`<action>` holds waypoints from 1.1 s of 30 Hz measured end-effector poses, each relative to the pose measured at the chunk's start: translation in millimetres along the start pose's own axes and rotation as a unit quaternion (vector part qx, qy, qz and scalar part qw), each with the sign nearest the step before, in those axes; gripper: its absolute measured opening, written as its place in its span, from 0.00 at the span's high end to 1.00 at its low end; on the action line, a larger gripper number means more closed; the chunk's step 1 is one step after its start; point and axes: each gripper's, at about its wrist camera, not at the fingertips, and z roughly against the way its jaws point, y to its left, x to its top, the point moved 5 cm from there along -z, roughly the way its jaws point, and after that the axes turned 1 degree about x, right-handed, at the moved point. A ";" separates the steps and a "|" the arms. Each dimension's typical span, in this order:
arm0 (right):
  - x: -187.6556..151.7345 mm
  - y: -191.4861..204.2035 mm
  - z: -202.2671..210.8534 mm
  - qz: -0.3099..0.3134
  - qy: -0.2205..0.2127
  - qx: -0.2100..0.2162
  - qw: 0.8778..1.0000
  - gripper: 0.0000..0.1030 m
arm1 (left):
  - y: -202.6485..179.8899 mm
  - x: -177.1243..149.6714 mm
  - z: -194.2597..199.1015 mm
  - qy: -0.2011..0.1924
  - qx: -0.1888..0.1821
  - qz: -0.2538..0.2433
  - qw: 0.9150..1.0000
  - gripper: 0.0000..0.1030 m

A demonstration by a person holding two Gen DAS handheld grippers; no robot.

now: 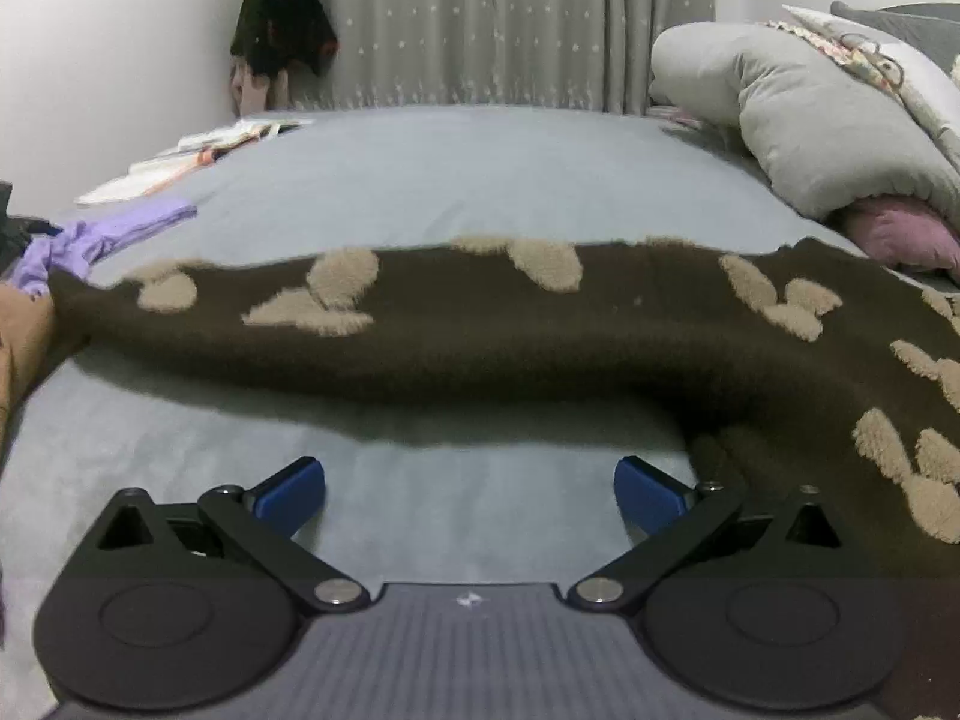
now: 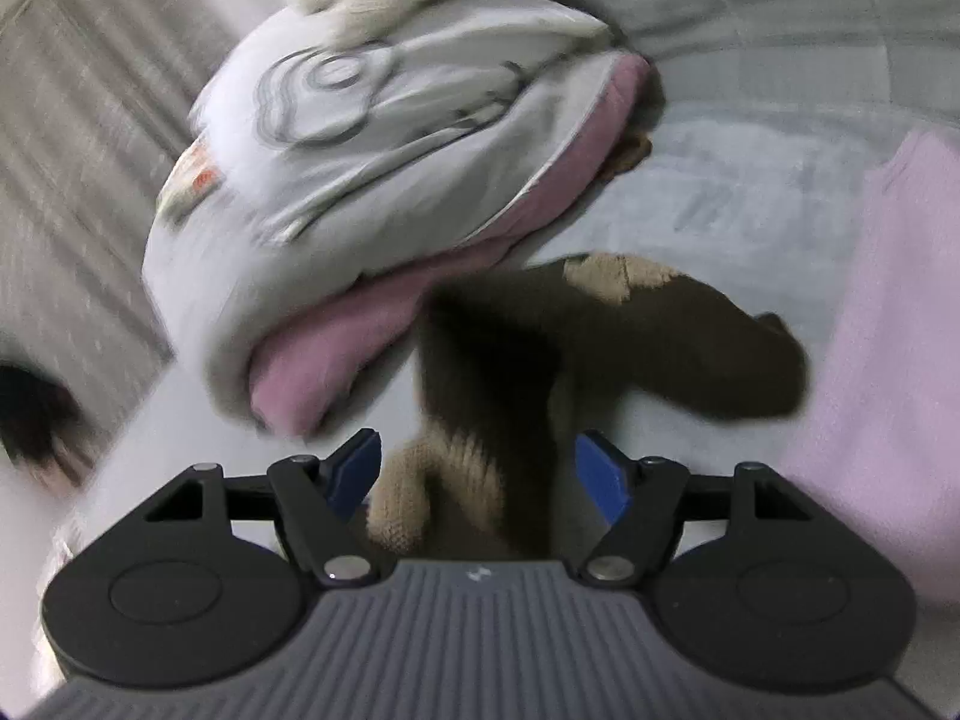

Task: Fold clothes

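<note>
Left hand-held gripper (image 1: 469,495) released above bed (image 1: 420,180); right hand-held gripper (image 2: 477,471) released, brown fleece garment (image 2: 498,360) lying loose between its pads.

A home bedroom was the setting: a bed (image 1: 456,180) with a pale blue sheet filled the room beneath star-printed grey curtains (image 1: 510,18). A rolled grey duvet (image 1: 798,114) and pillows lay at one side, while dark clothes (image 1: 282,24) hung on a hanger against the white wall.
</note>
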 end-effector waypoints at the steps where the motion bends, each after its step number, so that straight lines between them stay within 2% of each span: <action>1: 8.2 -7.3 -9.4 -0.020 0.006 0.003 1.000 0.29 | -2.1 -0.8 -0.5 -0.003 0.002 -0.007 1.000 0.00; 3: 24.8 -30.5 -32.2 -0.074 0.013 -0.021 0.997 0.31 | -3.0 -1.1 -4.0 0.001 0.003 -0.009 1.000 0.00; 4: 31.7 -40.5 -40.2 -0.095 0.010 -0.040 0.995 0.39 | -3.5 -1.3 -5.8 0.002 0.004 -0.010 1.000 0.00; 5: 40.8 -49.2 -43.9 -0.093 -0.007 -0.061 0.994 0.56 | -2.1 -1.4 -6.6 0.004 0.000 -0.006 1.000 0.00; 6: 43.3 -47.0 -43.1 -0.064 -0.010 -0.072 0.995 0.68 | -0.6 -1.5 -7.3 0.005 -0.003 -0.001 1.000 0.00; 7: 45.9 -44.8 -42.2 -0.034 -0.012 -0.082 0.996 0.84 | 0.8 -1.6 -8.0 0.007 -0.007 0.003 1.000 0.00; 10: 52.7 -33.7 -34.3 0.061 -0.027 -0.109 0.992 0.87 | 3.9 0.1 -7.3 0.008 -0.013 0.011 1.000 0.00; 11: 55.5 -20.6 -24.3 0.130 -0.050 -0.120 0.983 0.87 | 3.5 0.4 -7.4 0.007 -0.013 0.011 1.000 0.00; 12: 58.4 -7.0 -14.2 0.198 -0.072 -0.130 0.969 0.87 | 3.6 0.8 -5.9 0.003 -0.014 0.012 1.000 0.00; 13: 59.9 8.9 -3.3 0.272 -0.097 -0.138 0.947 0.87 | 4.1 1.1 -5.5 0.001 -0.015 0.015 1.000 0.00; 14: 52.9 34.1 10.6 0.381 -0.133 -0.136 0.905 0.87 | 4.5 1.4 -5.2 0.000 -0.015 0.019 1.000 0.00; 16: 35.0 61.4 27.0 0.491 -0.178 -0.126 0.844 0.87 | 5.4 4.1 -3.4 -0.011 -0.022 0.034 0.999 0.00; 18: 10.3 81.6 42.5 0.565 -0.225 -0.137 0.782 0.86 | 5.6 9.2 5.9 -0.043 -0.039 0.053 0.997 0.01; 20: 6.5 76.3 36.7 0.558 -0.219 -0.160 0.784 0.76 | 5.0 11.5 11.0 -0.056 -0.048 0.056 0.996 0.00; 22: 10.7 62.1 23.4 0.538 -0.193 -0.184 0.799 0.72 | -0.3 5.3 2.6 -0.016 -0.038 0.038 0.998 0.00; 23: 16.7 35.5 4.6 0.495 -0.145 -0.217 0.829 0.68 | -3.2 0.7 -4.7 0.010 -0.019 0.019 1.000 0.00; 25: 20.4 8.0 -12.1 0.443 -0.088 -0.248 0.857 0.68 | -8.7 1.8 -4.5 0.001 -0.002 0.001 1.000 0.00; 26: 21.3 -4.7 -19.1 0.419 -0.063 -0.263 0.867 0.68 | -12.8 2.5 -4.5 0.000 0.007 -0.011 1.000 0.00; 29: 13.7 -29.0 -19.7 0.396 -0.055 -0.311 0.862 0.68 | -22.8 4.1 -5.6 -0.005 0.025 -0.037 0.999 0.00; 30: 13.3 -31.8 -11.1 0.385 -0.077 -0.332 0.858 0.67 | -23.5 3.7 -5.1 -0.007 0.027 -0.038 0.999 0.00; 32: 16.5 -30.1 3.5 0.341 -0.104 -0.336 0.872 0.67 | -21.6 3.2 -5.5 -0.008 0.021 -0.030 0.999 0.00; 33: 16.3 -25.1 9.4 0.318 -0.111 -0.315 0.887 0.67 | -19.3 3.0 -6.6 -0.004 0.014 -0.021 1.000 0.00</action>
